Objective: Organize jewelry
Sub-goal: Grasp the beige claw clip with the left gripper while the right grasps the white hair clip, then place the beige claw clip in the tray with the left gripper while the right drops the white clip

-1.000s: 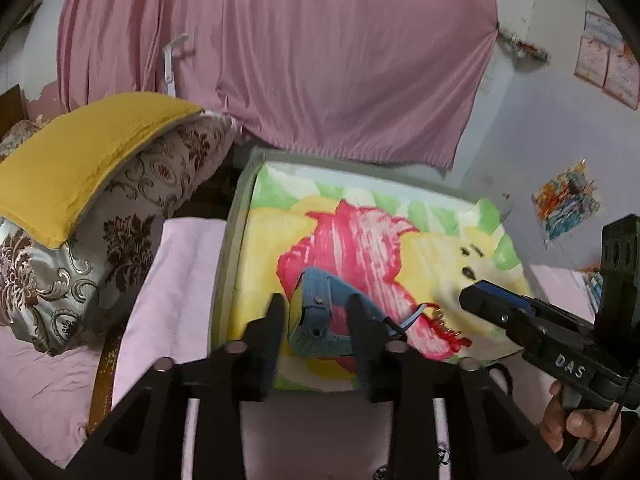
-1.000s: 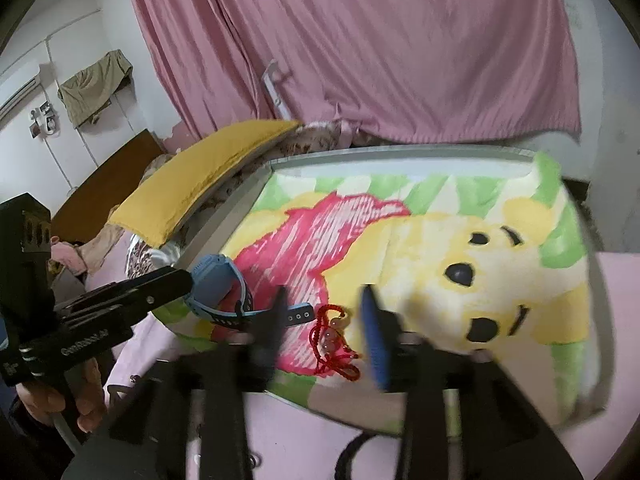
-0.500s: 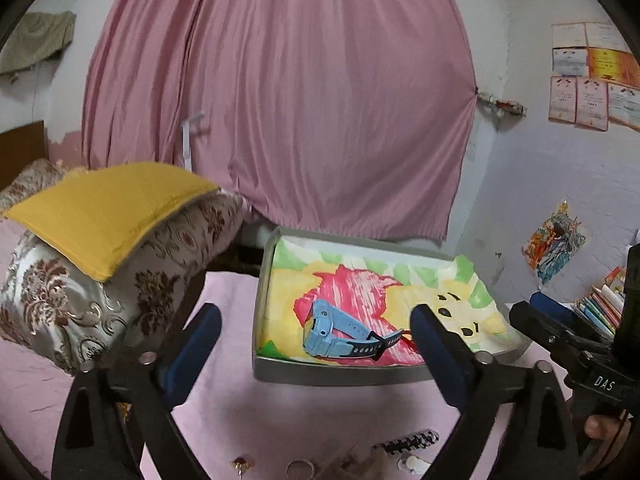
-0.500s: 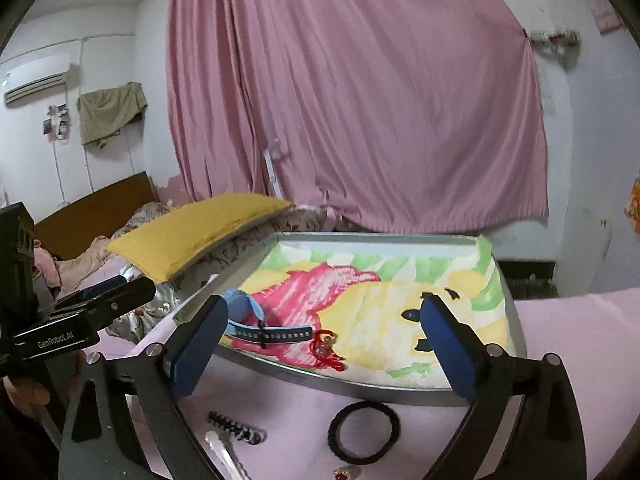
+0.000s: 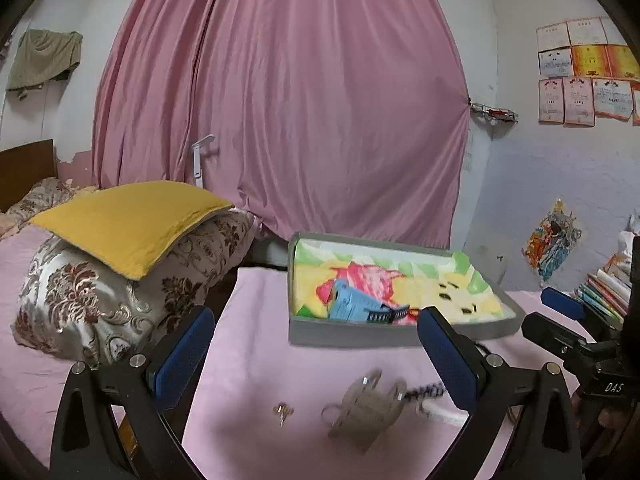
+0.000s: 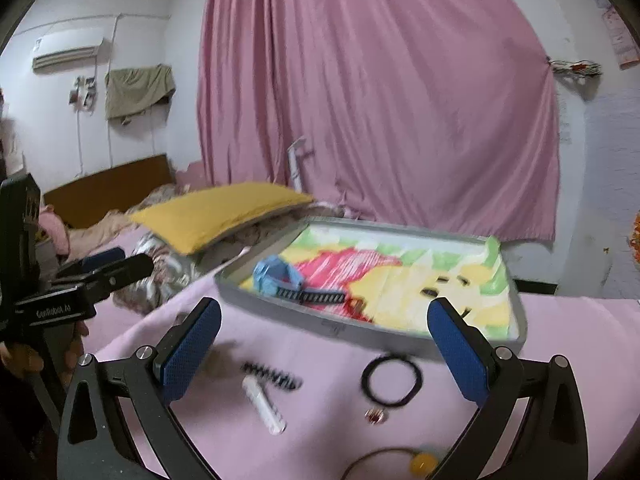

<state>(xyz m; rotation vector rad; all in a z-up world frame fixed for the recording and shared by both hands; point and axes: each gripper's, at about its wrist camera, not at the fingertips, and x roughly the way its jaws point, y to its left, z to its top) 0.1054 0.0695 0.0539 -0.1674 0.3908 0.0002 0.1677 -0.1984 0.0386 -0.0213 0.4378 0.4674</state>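
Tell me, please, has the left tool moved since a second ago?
Yes. The left tool has opened and pulled back from the tray; the blue watch stays inside it.

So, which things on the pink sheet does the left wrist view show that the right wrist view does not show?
Only the left wrist view shows the grey hair clip, the small gold earring and the books. Only the right wrist view shows the black ring, the white tube and the yellow bead. Both show the tray, the blue watch inside it, and the yellow pillow.
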